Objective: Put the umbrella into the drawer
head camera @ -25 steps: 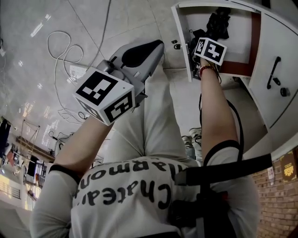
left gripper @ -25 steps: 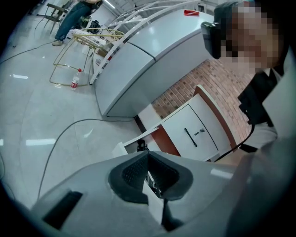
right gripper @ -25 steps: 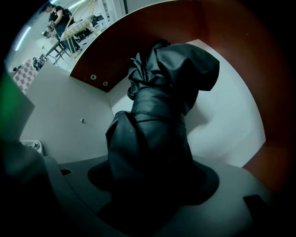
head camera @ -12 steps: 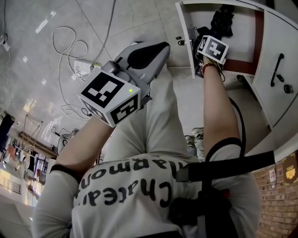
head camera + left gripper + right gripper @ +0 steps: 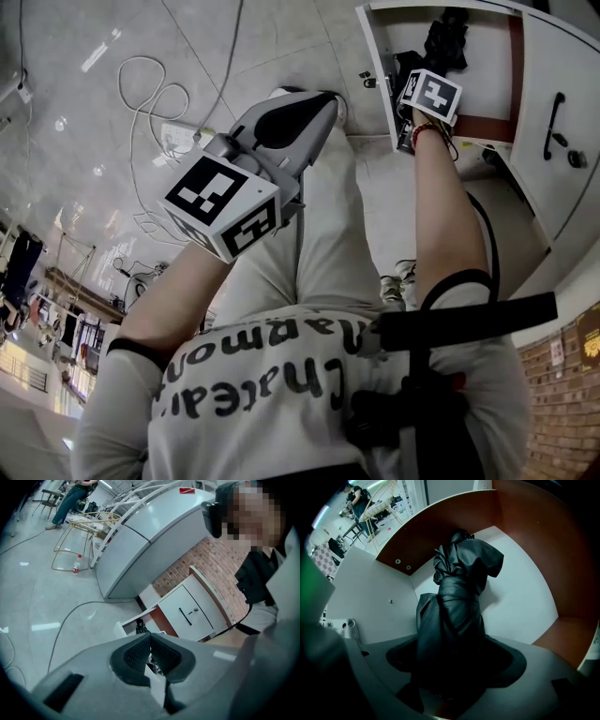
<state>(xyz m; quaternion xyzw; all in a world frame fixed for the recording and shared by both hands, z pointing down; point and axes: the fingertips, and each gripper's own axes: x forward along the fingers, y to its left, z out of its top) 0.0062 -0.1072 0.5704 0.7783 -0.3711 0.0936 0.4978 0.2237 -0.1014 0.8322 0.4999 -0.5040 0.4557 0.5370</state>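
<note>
The black folded umbrella (image 5: 457,597) lies inside the open white drawer (image 5: 520,597), its bundled end toward the reddish-brown back wall. My right gripper (image 5: 452,670) points straight down over it. Its jaws have just been opening and stand wide, the umbrella's near end between them with gaps on both sides. In the head view the right gripper (image 5: 417,66) reaches into the drawer (image 5: 375,66) beside the umbrella (image 5: 447,42). My left gripper (image 5: 319,103) hangs above my lap, shut and empty. In its own view the left gripper (image 5: 150,641) has its pads together, with the drawer (image 5: 127,626) far ahead.
A white cabinet front with a black handle (image 5: 555,127) stands right of the drawer. White cables (image 5: 155,84) and a power strip (image 5: 183,138) lie on the tiled floor to the left. A brick wall (image 5: 187,559) and a large white appliance (image 5: 140,541) stand behind.
My left gripper has lifted a little and drifted right in the head view. The right gripper has stayed over the umbrella in the drawer.
</note>
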